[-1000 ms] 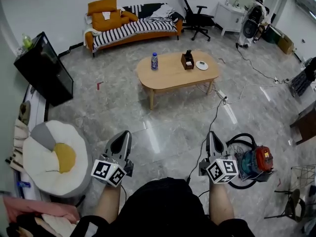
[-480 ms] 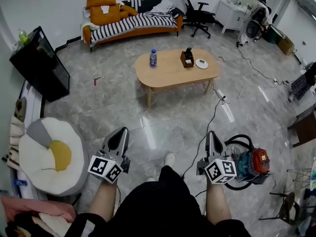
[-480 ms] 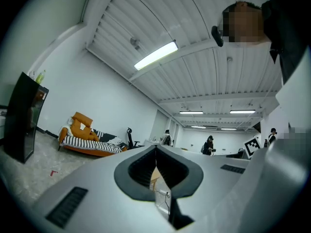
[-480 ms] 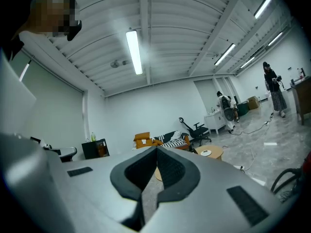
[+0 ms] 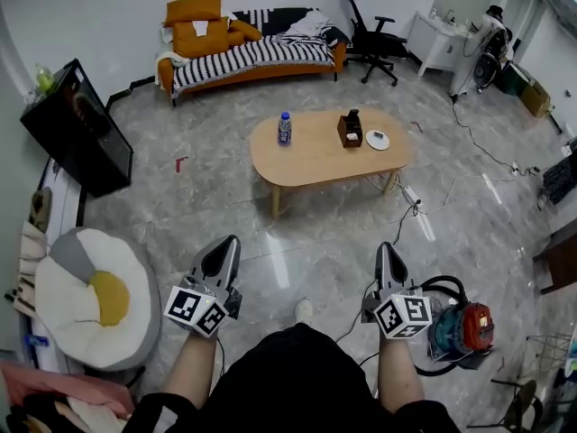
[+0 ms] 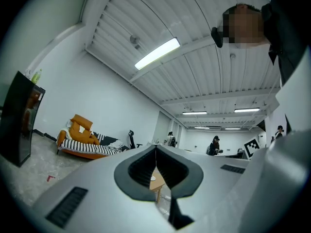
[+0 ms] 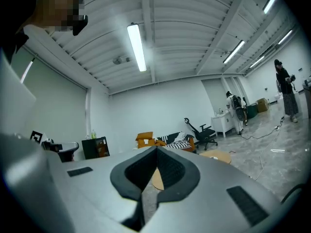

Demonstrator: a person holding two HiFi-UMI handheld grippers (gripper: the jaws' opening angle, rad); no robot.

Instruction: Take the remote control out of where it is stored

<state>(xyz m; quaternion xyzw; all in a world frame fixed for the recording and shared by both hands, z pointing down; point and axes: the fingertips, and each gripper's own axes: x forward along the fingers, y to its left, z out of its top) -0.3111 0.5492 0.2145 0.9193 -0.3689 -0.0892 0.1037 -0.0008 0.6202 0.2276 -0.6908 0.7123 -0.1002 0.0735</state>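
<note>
Remote control [image 5: 352,115]: most likely the dark shape standing up out of a small brown holder [image 5: 349,134] on the coffee table [image 5: 311,159], well ahead of both grippers. It is too small to identify for sure.

Closest in, a person [image 5: 288,382] in dark clothing holds two grey grippers out level, side by side. The left gripper [image 5: 230,240] has its jaws pressed together with nothing between them. The right gripper [image 5: 386,245] is the same, its tips meeting and empty. One pale shoe [image 5: 304,310] shows on the grey tiled floor [image 5: 297,228] between them.

Just to the right of the right gripper sits a red and teal machine [image 5: 462,328] with a black hose. To the left of the left gripper lies a round white cushion [image 5: 54,300] with a yellow centre, like a fried egg.

Further ahead, the oval wooden coffee table also carries a plastic bottle [image 5: 284,127] to the left of the holder and a white dish [image 5: 378,139] to its right.

Beyond the table, by the far wall [image 5: 117,7], stand a striped sofa [image 5: 252,52] with orange cushions and a black office chair [image 5: 371,32].
</note>
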